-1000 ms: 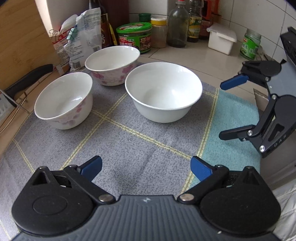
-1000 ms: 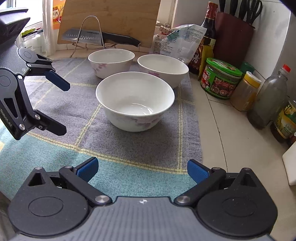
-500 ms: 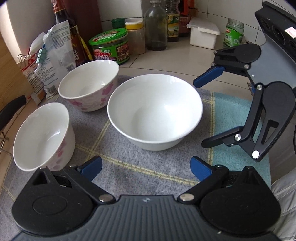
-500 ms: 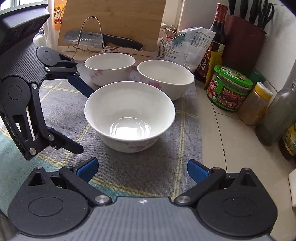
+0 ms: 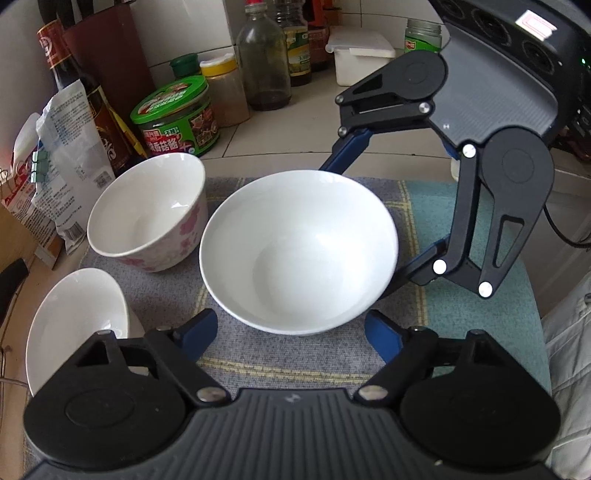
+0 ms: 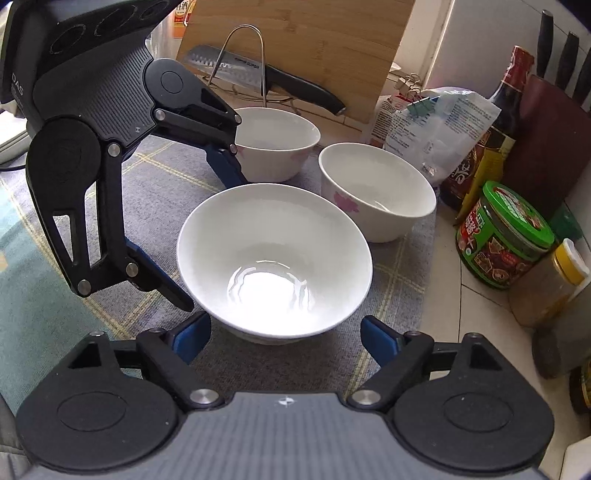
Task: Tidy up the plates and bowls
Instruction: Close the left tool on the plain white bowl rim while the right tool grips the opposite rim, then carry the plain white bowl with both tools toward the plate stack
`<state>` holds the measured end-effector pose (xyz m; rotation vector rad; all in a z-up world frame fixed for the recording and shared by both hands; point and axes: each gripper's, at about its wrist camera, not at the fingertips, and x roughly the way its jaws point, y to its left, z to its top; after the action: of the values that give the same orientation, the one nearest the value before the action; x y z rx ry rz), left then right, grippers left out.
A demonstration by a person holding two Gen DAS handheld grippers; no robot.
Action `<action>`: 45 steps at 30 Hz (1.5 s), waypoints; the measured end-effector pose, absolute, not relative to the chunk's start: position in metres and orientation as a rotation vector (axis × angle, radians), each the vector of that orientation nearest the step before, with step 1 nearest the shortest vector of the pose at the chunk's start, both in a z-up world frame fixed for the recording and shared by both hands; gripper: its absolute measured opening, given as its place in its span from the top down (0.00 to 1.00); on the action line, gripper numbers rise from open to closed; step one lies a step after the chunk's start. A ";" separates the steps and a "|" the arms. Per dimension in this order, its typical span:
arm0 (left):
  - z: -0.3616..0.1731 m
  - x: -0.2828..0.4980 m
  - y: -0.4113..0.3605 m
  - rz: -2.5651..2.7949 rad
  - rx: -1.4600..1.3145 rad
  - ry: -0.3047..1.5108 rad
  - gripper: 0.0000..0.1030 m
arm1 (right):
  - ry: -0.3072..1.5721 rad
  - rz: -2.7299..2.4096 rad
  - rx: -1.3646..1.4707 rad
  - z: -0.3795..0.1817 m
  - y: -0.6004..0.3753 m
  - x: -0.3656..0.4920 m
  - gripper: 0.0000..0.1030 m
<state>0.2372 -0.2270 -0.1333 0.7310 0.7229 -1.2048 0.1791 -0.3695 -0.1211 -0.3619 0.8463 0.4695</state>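
Note:
A large plain white bowl (image 5: pixel 299 251) (image 6: pixel 273 258) stands on a grey and teal checked cloth (image 5: pixel 436 206). My left gripper (image 5: pixel 291 332) straddles the bowl's near wall low down, its jaws closing, with a gap visible between pads and bowl. From the opposite side, my right gripper (image 6: pixel 286 338) straddles it the same way, jaws closing and pads still apart from the bowl. Each gripper shows in the other's view, the right gripper (image 5: pixel 373 218) and the left gripper (image 6: pixel 199 229), reaching around the rim. Two smaller flowered bowls (image 5: pixel 147 214) (image 5: pixel 74 325) stand beside it.
A green-lidded jar (image 5: pixel 177 114), bottles (image 5: pixel 264 55), a white box (image 5: pixel 362 55) and a printed bag (image 5: pixel 70 166) crowd the tiled counter behind the cloth. A knife (image 6: pixel 258 74) rests on a wire rack before a wooden board (image 6: pixel 295 33).
Both grippers have come in on the large bowl from opposite sides and rolled. Their jaws have narrowed around it. The bowls have not moved.

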 end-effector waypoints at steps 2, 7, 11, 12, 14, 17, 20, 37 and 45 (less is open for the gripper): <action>-0.132 0.237 -0.228 -1.217 0.745 0.712 0.19 | 0.847 0.489 -0.374 -0.121 -0.370 0.179 0.14; -0.128 0.234 -0.228 -1.237 0.774 0.686 0.20 | 0.845 0.516 -0.387 -0.120 -0.369 0.180 0.15; -0.127 0.233 -0.229 -1.241 0.790 0.670 0.20 | 0.842 0.527 -0.394 -0.119 -0.369 0.180 0.18; -0.127 0.233 -0.229 -1.242 0.790 0.670 0.20 | 0.841 0.530 -0.395 -0.119 -0.368 0.180 0.18; -0.128 0.233 -0.229 -1.240 0.788 0.670 0.20 | 0.841 0.540 -0.401 -0.119 -0.367 0.179 0.21; -0.129 0.231 -0.228 -1.233 0.789 0.665 0.21 | 0.841 0.540 -0.413 -0.118 -0.365 0.179 0.21; -0.127 0.226 -0.227 -1.224 0.790 0.663 0.21 | 0.845 0.543 -0.418 -0.117 -0.364 0.177 0.21; -0.096 0.178 -0.190 -1.040 0.719 0.676 0.21 | 0.752 0.687 -0.528 -0.090 -0.333 0.150 0.21; -0.079 0.138 -0.160 -0.910 0.665 0.704 0.21 | 0.709 0.810 -0.585 -0.083 -0.303 0.129 0.21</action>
<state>0.1381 -0.1604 -0.0792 0.6650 0.7036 -0.9098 0.1286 -0.3034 -0.0832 -0.5855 0.7093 0.8103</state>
